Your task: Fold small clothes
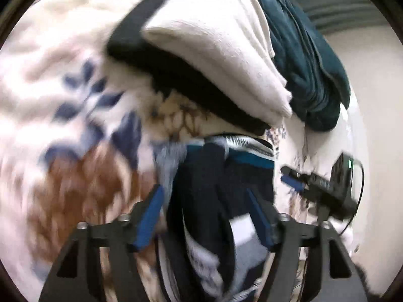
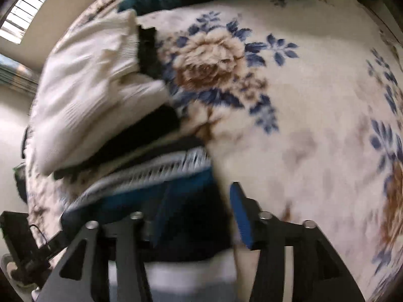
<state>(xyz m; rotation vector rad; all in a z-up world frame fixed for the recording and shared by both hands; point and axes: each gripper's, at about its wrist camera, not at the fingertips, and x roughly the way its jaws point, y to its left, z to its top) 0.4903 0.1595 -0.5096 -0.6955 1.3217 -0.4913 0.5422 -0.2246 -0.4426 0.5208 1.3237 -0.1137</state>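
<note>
Left wrist view: your left gripper (image 1: 205, 216) stands open astride the limp, light navy garment (image 1: 201, 196); the right gripper (image 2: 201, 216), blurred, seems half-open over its banded hem (image 2: 151, 171); pinch there.

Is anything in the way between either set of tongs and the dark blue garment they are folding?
Nothing visible. The dark blue garment already lies between the fingers of the left tongs, and the right tongs straddle it too. The folded pile sits beyond it on the floral blanket, not between.
</note>
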